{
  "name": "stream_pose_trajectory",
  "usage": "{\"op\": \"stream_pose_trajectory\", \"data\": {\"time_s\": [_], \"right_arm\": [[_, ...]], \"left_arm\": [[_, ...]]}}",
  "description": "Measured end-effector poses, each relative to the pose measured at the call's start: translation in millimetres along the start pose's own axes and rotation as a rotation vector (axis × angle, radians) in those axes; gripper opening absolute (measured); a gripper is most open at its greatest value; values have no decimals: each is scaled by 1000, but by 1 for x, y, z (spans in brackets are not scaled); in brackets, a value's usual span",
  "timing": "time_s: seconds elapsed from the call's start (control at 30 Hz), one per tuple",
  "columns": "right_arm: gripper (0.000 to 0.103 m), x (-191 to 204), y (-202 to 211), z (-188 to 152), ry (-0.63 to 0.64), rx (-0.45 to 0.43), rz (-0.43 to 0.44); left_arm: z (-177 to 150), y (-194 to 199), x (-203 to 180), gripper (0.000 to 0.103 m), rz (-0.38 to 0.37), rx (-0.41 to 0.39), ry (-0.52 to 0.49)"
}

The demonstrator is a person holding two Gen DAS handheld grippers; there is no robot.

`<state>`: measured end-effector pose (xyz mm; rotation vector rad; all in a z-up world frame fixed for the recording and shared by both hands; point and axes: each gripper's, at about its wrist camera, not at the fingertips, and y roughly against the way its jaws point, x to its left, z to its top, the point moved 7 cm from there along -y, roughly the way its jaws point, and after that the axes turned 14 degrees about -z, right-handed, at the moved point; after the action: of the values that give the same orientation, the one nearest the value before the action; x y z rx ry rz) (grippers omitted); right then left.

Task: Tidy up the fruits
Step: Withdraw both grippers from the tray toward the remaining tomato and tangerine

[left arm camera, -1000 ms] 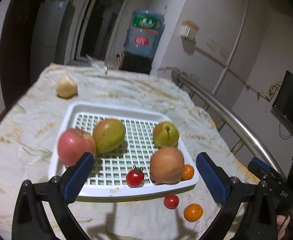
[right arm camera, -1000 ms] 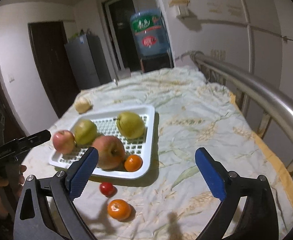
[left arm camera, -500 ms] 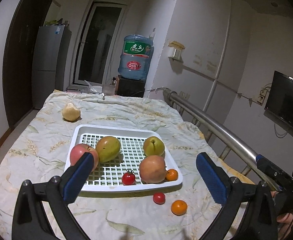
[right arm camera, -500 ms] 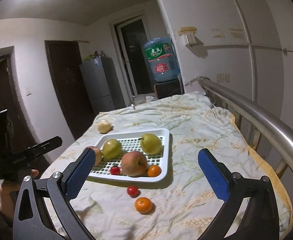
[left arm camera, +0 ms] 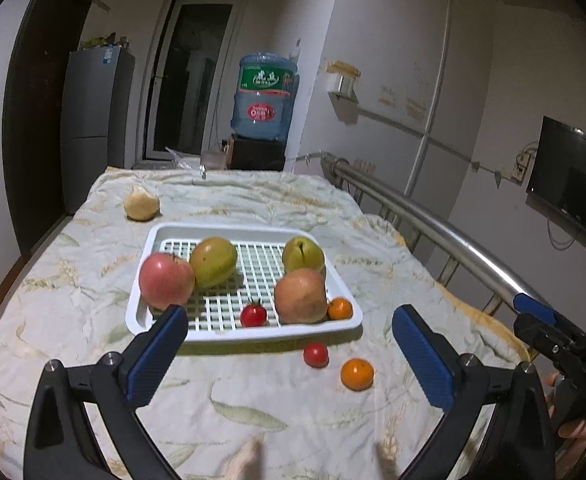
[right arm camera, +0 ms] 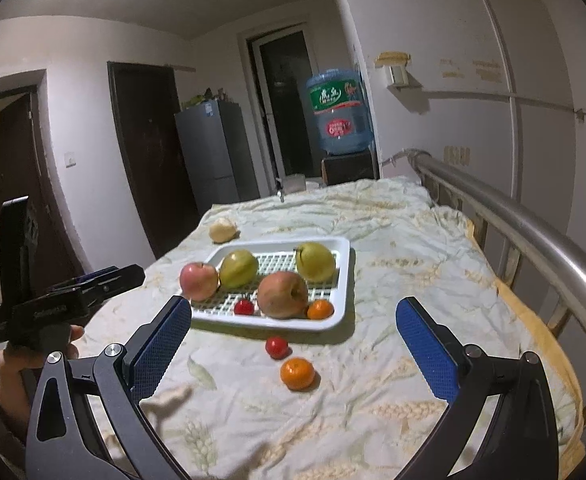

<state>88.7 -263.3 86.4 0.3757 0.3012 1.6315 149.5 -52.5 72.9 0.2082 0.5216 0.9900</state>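
Pulling both hands back from the tray point(left arm camera: 249, 334), I had more of the bed in view than a second before: the fruit looked smaller and the whole white tray fitted between my fingers. My right gripper point(right arm camera: 293, 344) had just finished spreading its jaws to their widest, with nothing between the blue pads. My left gripper point(left arm camera: 289, 354) stood just as wide and empty.

Inside the tray sat a red apple point(left arm camera: 166, 280), a green mango point(left arm camera: 213, 261), a green pear point(left arm camera: 303, 254), a large reddish apple point(left arm camera: 300, 295), a cherry tomato point(left arm camera: 253, 315) and a small tangerine point(left arm camera: 340, 308) tucked against the big apple. Three pieces lay outside on the patterned bedspread point(left arm camera: 93, 248): a second cherry tomato point(left arm camera: 316, 354) and a second tangerine point(left arm camera: 357, 373) just in front of the tray's near rim, and a pale, lumpy fruit point(left arm camera: 141, 208) beyond its far left corner. I judged the sorting unfinished, with the retreat giving me room to line up on the two loose ones nearest me.

As for writing, the blue water jug point(left arm camera: 266, 96) by the far wall carried a green label with white characters and a red label beneath it, neither of which I could read. My right gripper's body point(left arm camera: 561, 344), seen from the left camera, showed small pale lettering that I could not make out for certain.
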Motion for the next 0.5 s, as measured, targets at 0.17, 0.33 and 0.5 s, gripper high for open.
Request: {"op": "stream_pose_trajectory", "data": {"time_s": [0.17, 0.33, 0.5], "right_arm": [[103, -5, -13, -19, 0, 54, -13], [103, -8, -28, -39, 7, 110, -30], [103, -10, -42, -55, 25, 164, -37]], "left_arm": [[-18, -15, 2, 103, 9, 53, -2], [-35, -30, 6, 103, 19, 106, -1], [-53, -49, 15, 103, 19, 170, 33]]}}
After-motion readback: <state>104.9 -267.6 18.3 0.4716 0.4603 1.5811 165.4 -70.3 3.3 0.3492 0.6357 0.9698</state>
